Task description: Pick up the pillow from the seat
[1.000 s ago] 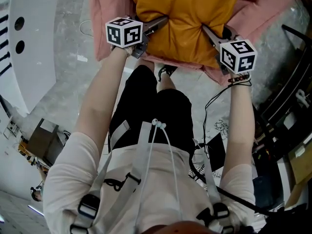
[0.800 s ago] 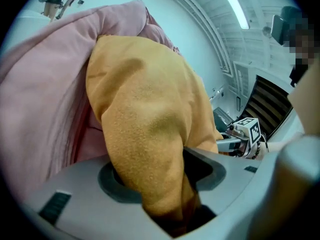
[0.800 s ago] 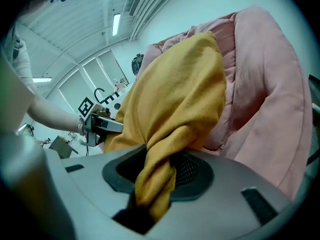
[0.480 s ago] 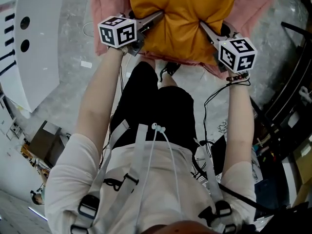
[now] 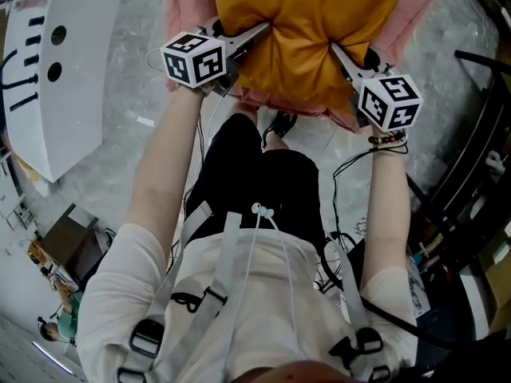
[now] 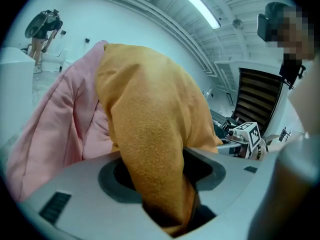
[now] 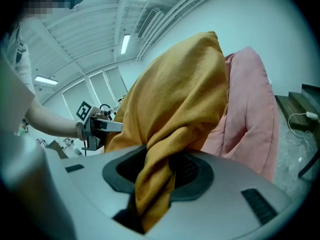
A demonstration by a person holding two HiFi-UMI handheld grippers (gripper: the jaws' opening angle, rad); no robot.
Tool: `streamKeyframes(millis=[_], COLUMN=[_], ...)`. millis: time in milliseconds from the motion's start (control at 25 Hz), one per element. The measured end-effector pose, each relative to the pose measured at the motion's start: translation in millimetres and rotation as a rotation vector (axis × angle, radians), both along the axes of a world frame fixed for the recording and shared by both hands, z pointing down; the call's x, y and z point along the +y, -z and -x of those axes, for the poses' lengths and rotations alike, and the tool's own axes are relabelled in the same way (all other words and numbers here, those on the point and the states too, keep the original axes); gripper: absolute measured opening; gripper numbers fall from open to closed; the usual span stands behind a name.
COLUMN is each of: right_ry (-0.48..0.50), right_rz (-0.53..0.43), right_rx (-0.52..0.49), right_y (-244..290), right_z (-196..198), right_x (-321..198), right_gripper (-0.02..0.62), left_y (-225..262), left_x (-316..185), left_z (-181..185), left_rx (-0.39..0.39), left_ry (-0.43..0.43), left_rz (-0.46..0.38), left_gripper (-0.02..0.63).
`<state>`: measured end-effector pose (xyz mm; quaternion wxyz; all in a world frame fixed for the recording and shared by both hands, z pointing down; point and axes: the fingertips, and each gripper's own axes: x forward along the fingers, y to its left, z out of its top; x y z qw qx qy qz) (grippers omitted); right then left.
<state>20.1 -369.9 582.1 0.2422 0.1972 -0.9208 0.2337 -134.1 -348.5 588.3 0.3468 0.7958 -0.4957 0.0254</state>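
Jaws of left gripper [image 5: 257, 33] and right gripper [image 5: 338, 53] pinch the orange pillow [image 5: 307, 18].

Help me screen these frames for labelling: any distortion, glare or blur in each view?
Head view: evenly lit, sharp, no glare on the pillow. Left gripper view: fisheye bend, dark corners, the ceiling light blown out white. Right gripper view: same fisheye and dark corners, ceiling lines curved.

Pillow [image 5: 307, 30]: matt orange cloth w/ fuzzy nap; pink blanket [image 5: 185, 22]: smooth quilted fabric; floor [image 5: 128, 166]: smooth grey stone-look.
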Motion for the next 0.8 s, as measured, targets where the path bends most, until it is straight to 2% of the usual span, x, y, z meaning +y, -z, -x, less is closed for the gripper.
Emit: streamKeyframes(millis=[400, 800], right_ry=[0.016, 0.012], right_rz=[-0.18, -0.259], right_rx=[-0.062, -0.109], right_y=[54, 93], right_z=[1, 10], right_x=[-17, -24], right_gripper=[0.15, 0.152], left_y=[59, 105], left_x=[-15, -22], left_z=[1, 7], left_rx=[-0.07, -0.121], left_ry=[0.026, 0.033], left_rz=[-0.204, -0.3], left_gripper=[0.255, 0.253])
